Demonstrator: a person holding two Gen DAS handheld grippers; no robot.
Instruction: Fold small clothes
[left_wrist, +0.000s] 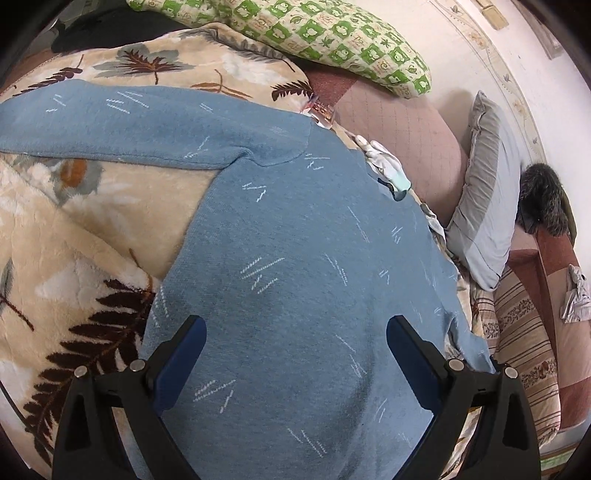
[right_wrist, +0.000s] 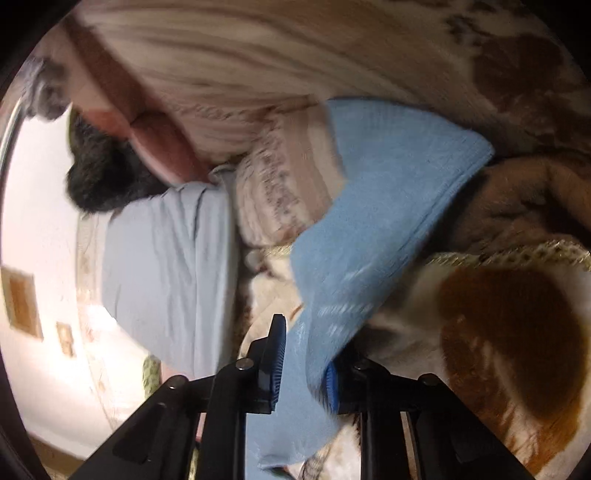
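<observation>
One hand-held gripper (right_wrist: 303, 363) around sweater (right_wrist: 369, 206)

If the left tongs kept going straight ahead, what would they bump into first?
Most likely the blue sweater: the open left tongs point straight at it, spread on the leaf-print blanket.

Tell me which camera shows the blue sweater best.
The left wrist view: the blue sweater lies spread on the floral blanket, body and one sleeve sharp. The right wrist view shows only a blurred strip of it pinched in the right gripper.
</observation>
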